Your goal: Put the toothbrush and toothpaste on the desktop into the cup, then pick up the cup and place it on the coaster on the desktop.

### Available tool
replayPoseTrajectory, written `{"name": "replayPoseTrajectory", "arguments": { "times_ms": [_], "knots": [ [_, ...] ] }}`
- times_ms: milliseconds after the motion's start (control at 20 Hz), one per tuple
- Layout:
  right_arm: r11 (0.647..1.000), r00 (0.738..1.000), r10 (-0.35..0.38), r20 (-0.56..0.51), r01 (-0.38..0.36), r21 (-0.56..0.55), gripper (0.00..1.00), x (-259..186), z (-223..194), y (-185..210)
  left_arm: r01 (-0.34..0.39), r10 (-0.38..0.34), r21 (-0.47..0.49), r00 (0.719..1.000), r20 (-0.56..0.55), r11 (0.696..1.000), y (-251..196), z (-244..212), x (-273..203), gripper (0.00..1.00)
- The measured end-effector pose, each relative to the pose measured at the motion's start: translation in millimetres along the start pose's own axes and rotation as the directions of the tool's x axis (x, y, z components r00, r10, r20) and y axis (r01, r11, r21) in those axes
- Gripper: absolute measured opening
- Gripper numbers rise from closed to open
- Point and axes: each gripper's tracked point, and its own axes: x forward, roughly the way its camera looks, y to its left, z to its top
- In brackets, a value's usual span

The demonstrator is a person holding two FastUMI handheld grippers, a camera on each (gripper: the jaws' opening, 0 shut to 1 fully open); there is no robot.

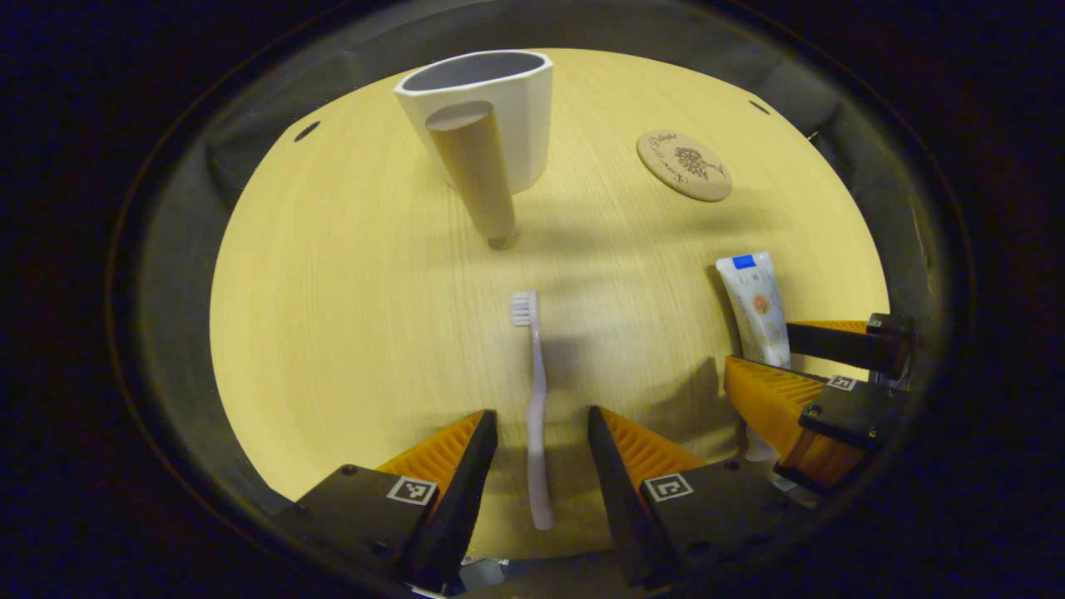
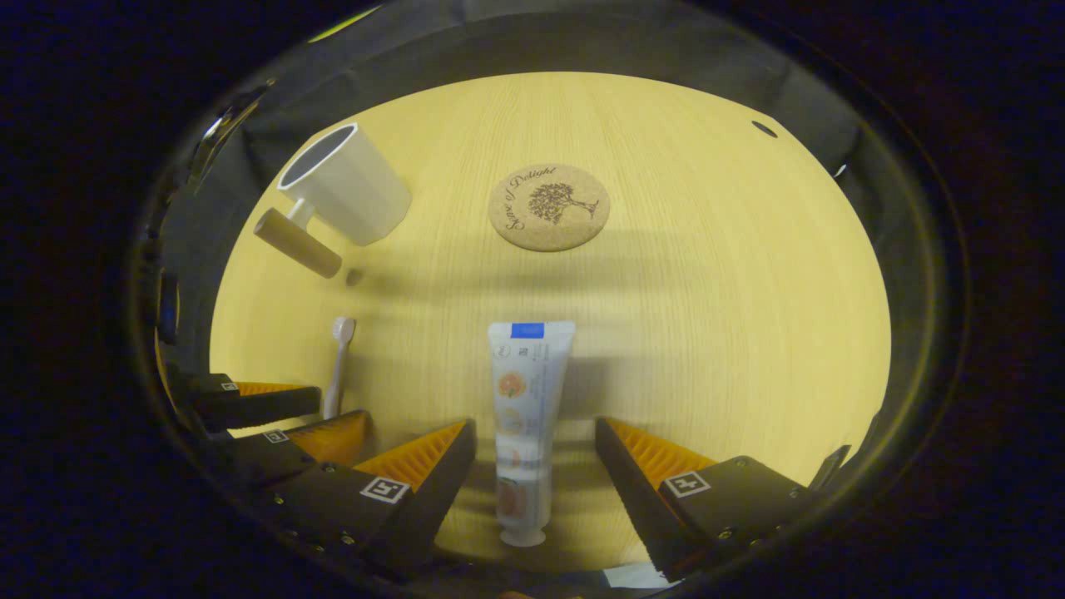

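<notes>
In the left gripper view, the left gripper point(image 1: 539, 437) is open, one finger on each side of the toothbrush point(image 1: 537, 408). The fingers do not touch it. The toothbrush lies flat on the table point(image 1: 349, 316) with its bristles pointing away. Off to the side is the right gripper point(image 1: 799, 374), with the toothpaste point(image 1: 757, 308) between its fingers. Farther back stands the white cup point(image 1: 507, 108) with a wooden handle point(image 1: 474, 170). The round coaster point(image 1: 684, 165) lies beside the cup, a little apart.

In the right gripper view, the right gripper point(image 2: 534, 449) is open too. The toothpaste point(image 2: 524, 408) lies flat between its fingers, cap end nearest, and nothing is squeezing it. The left gripper point(image 2: 283, 416) is off to the side by the toothbrush point(image 2: 339, 366). Farther back are the coaster point(image 2: 549, 206) and the cup point(image 2: 349, 183). Nothing sits on the coaster.
</notes>
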Motion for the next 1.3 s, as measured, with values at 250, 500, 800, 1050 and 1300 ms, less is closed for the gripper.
{"name": "replayPoseTrajectory", "arguments": {
  "times_ms": [250,500,800,1050,1300],
  "knots": [
    [1.000,1.000,-0.028,0.000,0.028,-0.002,0.72,1,0,-7,0.000,0.000,-0.014,1.000,0.010,1.000,1,4,-1,0.43],
    [0.996,0.998,-0.065,-0.004,0.064,-0.054,0.46,1,-7,-15,0.016,-0.014,-0.038,0.999,0.028,0.999,0,1,-2,0.22],
    [0.998,0.999,-0.040,0.020,0.041,-0.047,0.22,-2,-12,-15,0.039,-0.039,-0.002,0.996,0.080,0.999,2,1,-4,0.14],
    [1.000,0.997,0.010,0.073,-0.008,-0.023,0.21,-13,-9,-15,0.061,-0.051,-0.063,0.988,0.149,0.996,5,7,-7,0.10],
    [0.995,0.975,0.099,0.200,-0.099,-0.006,0.21,-36,12,-4,0.063,-0.025,-0.133,0.963,0.269,0.989,20,19,-32,0.10]
  ]
}}
